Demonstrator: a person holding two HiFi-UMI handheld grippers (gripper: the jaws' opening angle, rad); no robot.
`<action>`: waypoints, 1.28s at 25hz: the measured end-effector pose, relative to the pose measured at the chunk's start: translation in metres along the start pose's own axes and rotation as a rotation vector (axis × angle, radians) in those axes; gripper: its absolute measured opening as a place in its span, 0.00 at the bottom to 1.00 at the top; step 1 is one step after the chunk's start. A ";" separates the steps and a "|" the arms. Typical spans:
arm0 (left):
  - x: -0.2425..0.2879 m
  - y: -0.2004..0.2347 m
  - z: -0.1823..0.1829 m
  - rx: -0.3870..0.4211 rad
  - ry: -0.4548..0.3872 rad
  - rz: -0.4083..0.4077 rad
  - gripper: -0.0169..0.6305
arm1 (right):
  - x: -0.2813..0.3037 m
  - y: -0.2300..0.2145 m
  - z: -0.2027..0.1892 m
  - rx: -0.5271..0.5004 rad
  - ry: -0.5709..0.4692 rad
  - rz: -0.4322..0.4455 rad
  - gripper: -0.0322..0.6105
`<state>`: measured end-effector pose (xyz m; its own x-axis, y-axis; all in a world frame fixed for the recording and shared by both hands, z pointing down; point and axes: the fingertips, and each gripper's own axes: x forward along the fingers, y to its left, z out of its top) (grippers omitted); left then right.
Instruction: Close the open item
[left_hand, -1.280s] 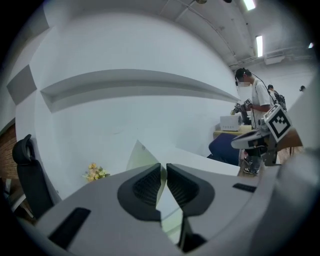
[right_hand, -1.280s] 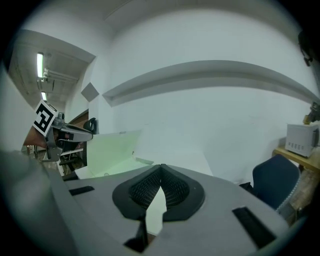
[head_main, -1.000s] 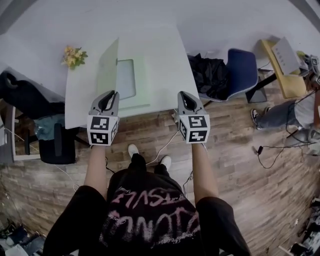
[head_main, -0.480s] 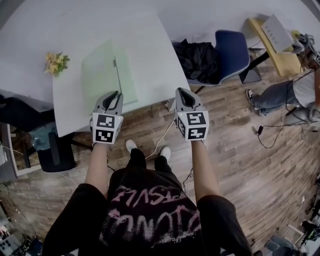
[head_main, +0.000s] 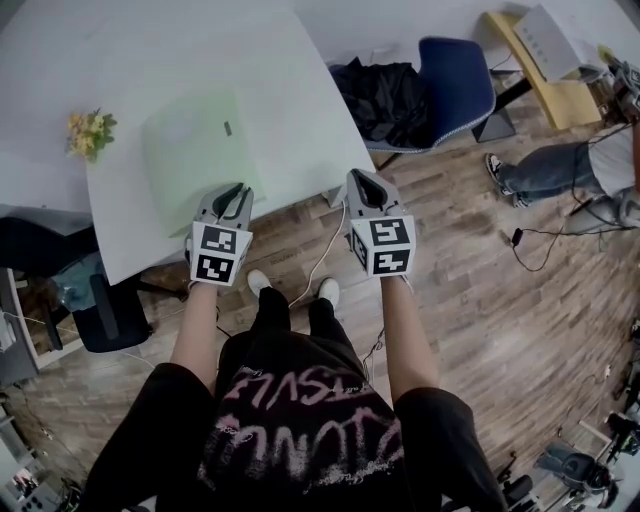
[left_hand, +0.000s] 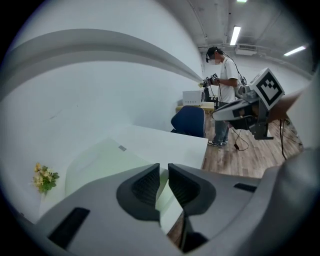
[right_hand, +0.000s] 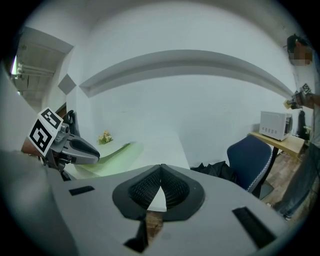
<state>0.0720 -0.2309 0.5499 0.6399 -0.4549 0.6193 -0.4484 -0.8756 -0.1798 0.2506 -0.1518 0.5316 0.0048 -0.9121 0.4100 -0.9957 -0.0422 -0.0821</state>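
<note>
Laptop is shut, pale green lid flat on the white table, near the front edge, with the yellow flowers off to its left.

Pose: both bare forearms stretched forward, grippers side by side and pointing down and away. Left gripper sits over the laptop's near right corner; no contact visible. Its jaws have just been opening and stand a narrow gap apart, nothing between them (left gripper view). Right gripper is by the table's near right corner, jaws closed tip to tip on nothing (right gripper view).

Versus a second ago: the lid stood upright then, was nearly down half a second ago, and is flat now. Both grippers have come lower and back towards the table edge.

Writing: small grey patch on the lid, too small to read. Pink lettering on the black shirt, not legible from this angle. Black-and-white square markers on both gripper cubes.
</note>
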 end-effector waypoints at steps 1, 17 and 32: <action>0.003 -0.002 -0.002 -0.002 0.005 -0.010 0.11 | 0.000 -0.001 -0.002 0.002 0.007 -0.005 0.07; 0.029 -0.017 -0.025 -0.005 0.071 -0.132 0.12 | 0.007 -0.005 -0.017 0.026 0.043 -0.052 0.07; 0.034 -0.011 -0.029 -0.097 0.088 -0.207 0.08 | 0.018 0.000 -0.011 0.014 0.053 -0.049 0.07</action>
<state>0.0805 -0.2319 0.5956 0.6694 -0.2477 0.7003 -0.3741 -0.9269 0.0297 0.2496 -0.1635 0.5489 0.0483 -0.8858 0.4615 -0.9930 -0.0923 -0.0732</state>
